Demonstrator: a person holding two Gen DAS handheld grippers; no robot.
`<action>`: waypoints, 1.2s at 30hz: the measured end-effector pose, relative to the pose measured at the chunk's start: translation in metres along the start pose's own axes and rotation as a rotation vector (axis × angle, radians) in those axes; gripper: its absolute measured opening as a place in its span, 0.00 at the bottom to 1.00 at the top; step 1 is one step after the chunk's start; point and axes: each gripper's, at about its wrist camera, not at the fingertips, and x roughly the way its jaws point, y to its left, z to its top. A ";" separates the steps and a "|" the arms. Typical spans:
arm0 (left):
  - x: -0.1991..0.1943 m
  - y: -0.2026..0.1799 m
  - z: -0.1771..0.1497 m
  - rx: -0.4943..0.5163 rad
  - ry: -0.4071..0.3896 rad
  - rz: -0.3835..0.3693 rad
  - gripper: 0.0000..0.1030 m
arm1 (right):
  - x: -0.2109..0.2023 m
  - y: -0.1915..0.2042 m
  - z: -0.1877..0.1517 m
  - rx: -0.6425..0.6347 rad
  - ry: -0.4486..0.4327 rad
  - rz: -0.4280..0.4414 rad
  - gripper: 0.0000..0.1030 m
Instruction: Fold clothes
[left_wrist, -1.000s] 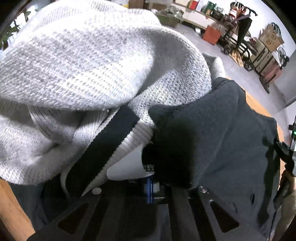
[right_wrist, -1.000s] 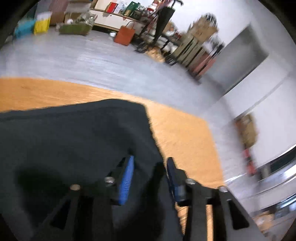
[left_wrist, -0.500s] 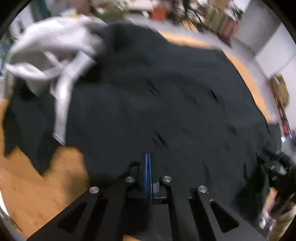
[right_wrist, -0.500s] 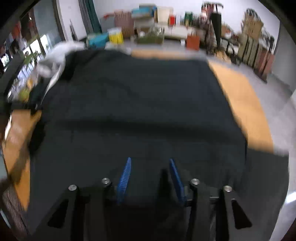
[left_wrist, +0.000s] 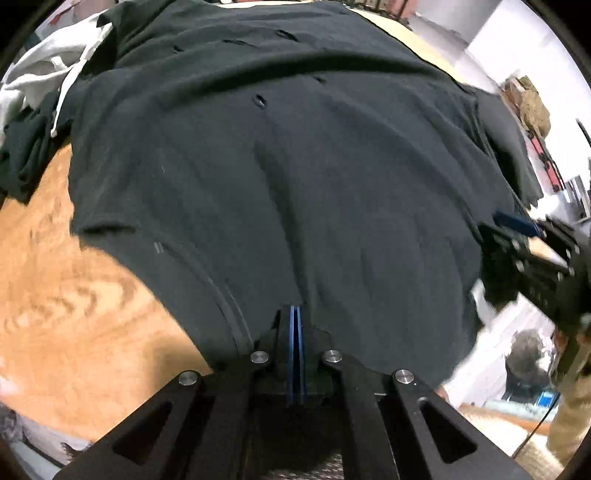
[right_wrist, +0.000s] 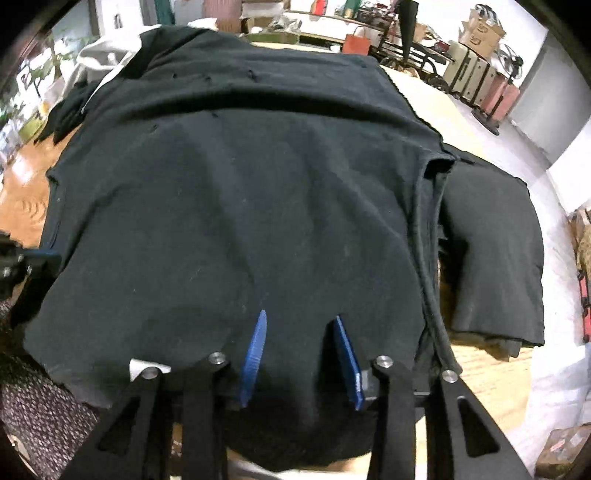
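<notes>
Two grippers: both point steeply down at the near hem of one garment.
Garment: black shirt (left_wrist: 295, 177), spread flat across the wooden table (left_wrist: 55, 295); near hem hangs over the table's near edge.
Sleeve: one black sleeve (right_wrist: 491, 251) lies out flat on the right side of the shirt body, resting on the table.
Left gripper (left_wrist: 295, 325): blue pads pressed together, pinching the near hem of the black shirt.
Right gripper (right_wrist: 299, 343): jaws partly apart and closing; shirt fabric bulges between the blue pads (right_wrist: 255, 354), which do not visibly press it.
Other cloth: grey-white garment (left_wrist: 40, 70) bunched at the far left corner, touching the shirt's far edge.
Background: shelves and boxes (right_wrist: 476, 33) stand well beyond the table.
</notes>
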 end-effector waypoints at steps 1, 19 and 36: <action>-0.002 -0.004 -0.009 0.008 -0.004 0.004 0.03 | -0.002 0.001 -0.005 -0.003 0.016 0.016 0.35; -0.041 0.030 0.043 -0.059 -0.057 0.109 0.03 | -0.029 -0.014 0.151 -0.066 -0.132 -0.044 0.49; 0.011 0.110 0.193 -0.254 -0.150 0.265 0.03 | 0.113 -0.040 0.321 0.027 -0.046 -0.199 0.44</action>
